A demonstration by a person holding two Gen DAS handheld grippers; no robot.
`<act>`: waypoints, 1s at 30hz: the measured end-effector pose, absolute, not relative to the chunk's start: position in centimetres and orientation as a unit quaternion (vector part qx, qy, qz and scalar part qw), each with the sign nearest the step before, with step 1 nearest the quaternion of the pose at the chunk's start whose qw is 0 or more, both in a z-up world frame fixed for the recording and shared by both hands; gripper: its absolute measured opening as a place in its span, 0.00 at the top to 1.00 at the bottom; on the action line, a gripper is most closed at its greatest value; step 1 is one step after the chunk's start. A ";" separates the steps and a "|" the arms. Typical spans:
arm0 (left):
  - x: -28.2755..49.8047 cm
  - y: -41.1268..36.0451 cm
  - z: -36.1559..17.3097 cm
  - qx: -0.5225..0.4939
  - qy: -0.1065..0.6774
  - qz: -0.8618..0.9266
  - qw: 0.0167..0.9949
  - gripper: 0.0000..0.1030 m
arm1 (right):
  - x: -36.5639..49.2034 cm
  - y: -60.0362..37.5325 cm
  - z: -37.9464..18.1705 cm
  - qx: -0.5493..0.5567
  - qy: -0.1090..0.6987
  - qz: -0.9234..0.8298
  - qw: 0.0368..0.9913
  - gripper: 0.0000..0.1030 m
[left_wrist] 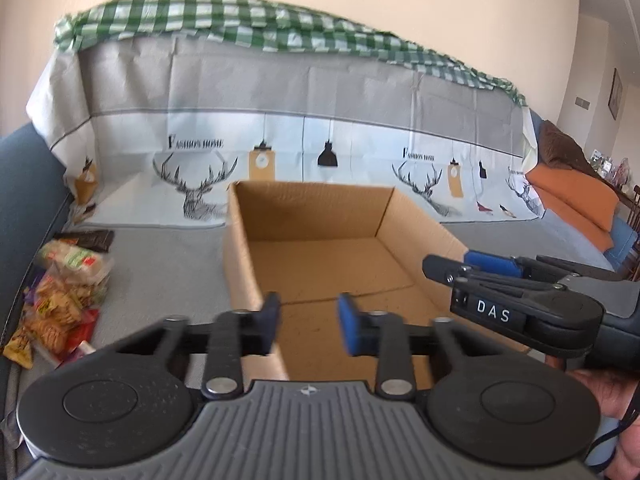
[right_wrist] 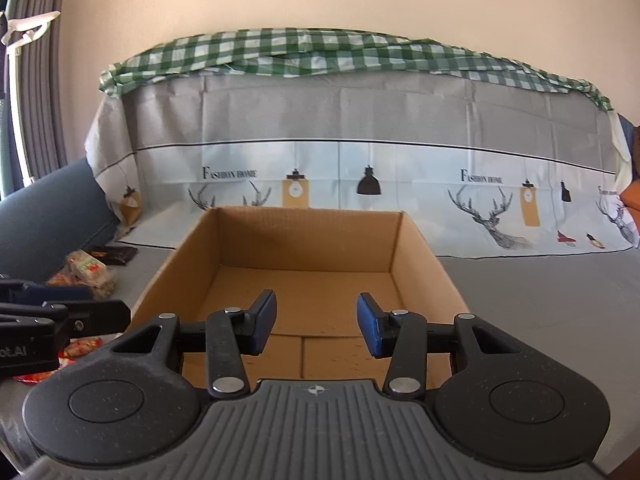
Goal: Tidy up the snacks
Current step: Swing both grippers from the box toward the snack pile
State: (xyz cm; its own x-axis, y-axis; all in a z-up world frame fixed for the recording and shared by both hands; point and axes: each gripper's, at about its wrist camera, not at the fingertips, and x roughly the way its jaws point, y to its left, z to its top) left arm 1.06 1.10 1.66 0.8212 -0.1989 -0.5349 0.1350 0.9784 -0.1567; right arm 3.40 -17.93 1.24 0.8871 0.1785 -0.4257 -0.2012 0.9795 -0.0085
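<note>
Snacks [left_wrist: 64, 292] are piled left of the cardboard box [left_wrist: 316, 220]; both hand-held grippers [left_wrist: 308, 322] [right_wrist: 316, 320] are held wide; "FASHION HOME" cloth [right_wrist: 360, 160] behind.

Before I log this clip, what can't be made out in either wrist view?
- Snack pile: in the left wrist view the packets overlap and are blurred, so no count and no labels.
- Same pile in the right wrist view: mostly hidden behind the left tongs, which enter from the left edge.
- Cardboard box: near wall and front floor covered by both tongs' bodies.
- Right tongs: seen side-on, gap unclear there.
</note>
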 end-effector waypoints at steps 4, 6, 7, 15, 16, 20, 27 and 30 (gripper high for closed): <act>1.1 4.1 3.3 -0.031 0.287 -0.100 0.952 0.77 | 2.9 -15.7 1.7 -0.015 0.218 0.127 0.967 0.55; 1.0 6.3 4.2 -0.004 0.285 -0.101 0.953 0.77 | 2.7 -14.2 1.8 -0.012 0.221 0.148 0.964 0.55; 0.9 7.6 4.5 0.008 0.286 -0.100 0.953 0.77 | 2.6 -13.4 1.8 -0.011 0.222 0.159 0.962 0.55; -0.7 19.2 0.5 -0.054 0.333 -0.034 0.941 0.77 | 0.6 -5.2 1.3 -0.012 0.219 0.289 0.932 0.54; -1.0 20.0 0.0 -0.067 0.326 -0.018 0.943 0.77 | 0.3 -4.1 1.1 -0.013 0.222 0.305 0.926 0.54; -1.2 21.8 -0.6 -0.096 0.321 0.019 0.942 0.77 | 0.1 -0.5 -0.8 -0.038 0.248 0.349 0.903 0.53; -0.7 22.5 -1.7 -0.100 0.335 0.031 0.937 0.72 | 2.7 4.0 -5.7 -0.093 0.308 0.384 0.865 0.26; 0.0 22.5 -2.1 -0.096 0.351 0.029 0.931 0.66 | 4.2 5.3 -7.4 -0.111 0.333 0.391 0.851 0.19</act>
State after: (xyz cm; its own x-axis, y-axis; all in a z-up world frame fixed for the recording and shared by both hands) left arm -0.04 22.45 -2.08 0.7517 -0.0137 -0.6594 -0.1216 0.9798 -0.1590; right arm 4.19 5.30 -7.41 0.4730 0.5904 -0.6540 -0.7389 0.6701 0.0705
